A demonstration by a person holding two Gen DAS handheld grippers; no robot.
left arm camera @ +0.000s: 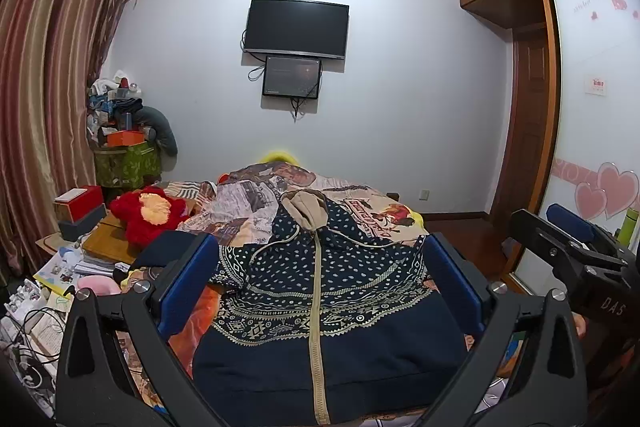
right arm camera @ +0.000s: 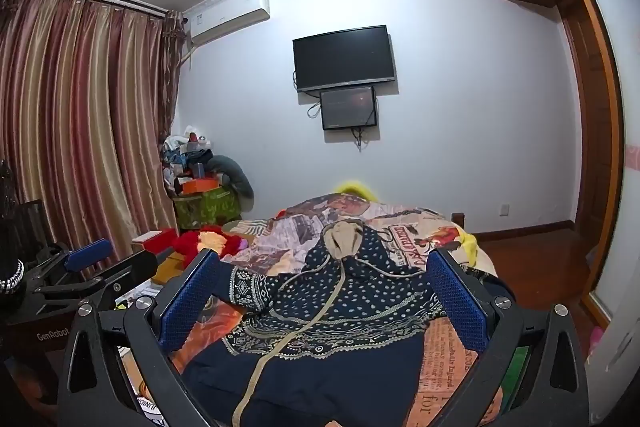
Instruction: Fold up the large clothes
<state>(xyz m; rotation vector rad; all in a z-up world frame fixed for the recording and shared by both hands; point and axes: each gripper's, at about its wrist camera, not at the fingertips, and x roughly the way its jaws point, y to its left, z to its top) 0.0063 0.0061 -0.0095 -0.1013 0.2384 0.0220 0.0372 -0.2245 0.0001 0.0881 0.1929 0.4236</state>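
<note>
On the bed (left arm camera: 384,215), at 12 o'clock from both spread, empty tools, left tool (left arm camera: 320,283) and right tool (right arm camera: 324,303), lies the hoodie (left arm camera: 320,307): soft, thick, probably floppy; I'd pinch its sleeve edges or hem.

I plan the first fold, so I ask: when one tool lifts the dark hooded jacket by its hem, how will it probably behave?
The hooded jacket will probably sag, being soft cloth spread flat on the bed. Its thick knit suggests some weight. The drawcords lie loose and may dangle.
</note>
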